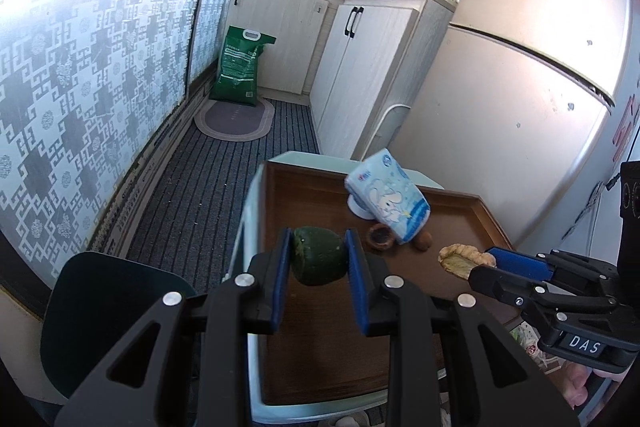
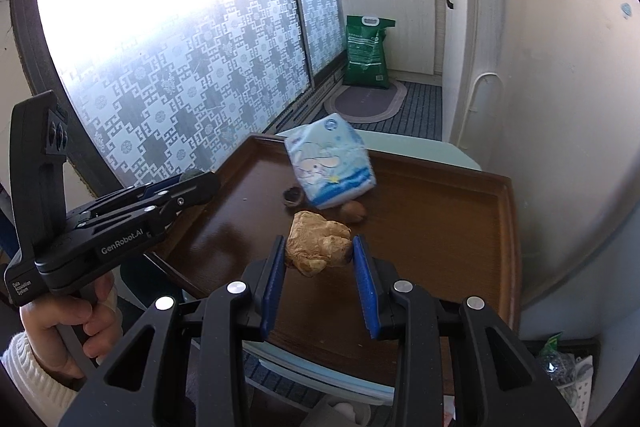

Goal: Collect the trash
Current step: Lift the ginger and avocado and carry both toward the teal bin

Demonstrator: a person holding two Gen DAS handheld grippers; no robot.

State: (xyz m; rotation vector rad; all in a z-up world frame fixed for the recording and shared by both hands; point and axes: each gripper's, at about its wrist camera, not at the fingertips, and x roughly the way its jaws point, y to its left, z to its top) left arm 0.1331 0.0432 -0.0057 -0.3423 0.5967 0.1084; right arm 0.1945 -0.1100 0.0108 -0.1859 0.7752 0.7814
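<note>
At lower centre of the left wrist view, the left gripper [image 1: 318, 255] pinches a dark green peel [image 1: 318, 261] above the brown tray [image 1: 320, 347], while further right the right gripper [image 2: 319, 255] pinches a tan ginger-like scrap [image 2: 318, 241], a tissue pack [image 2: 330, 163] leaning just behind.

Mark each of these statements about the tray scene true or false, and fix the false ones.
1. The left gripper holds a green peel. True.
2. The right gripper is empty. False: it grips a tan peel.
3. The tissue pack lies flat on the floor. False: it leans tilted on the tray.
4. A green bag stands by the cabinet. True.
</note>
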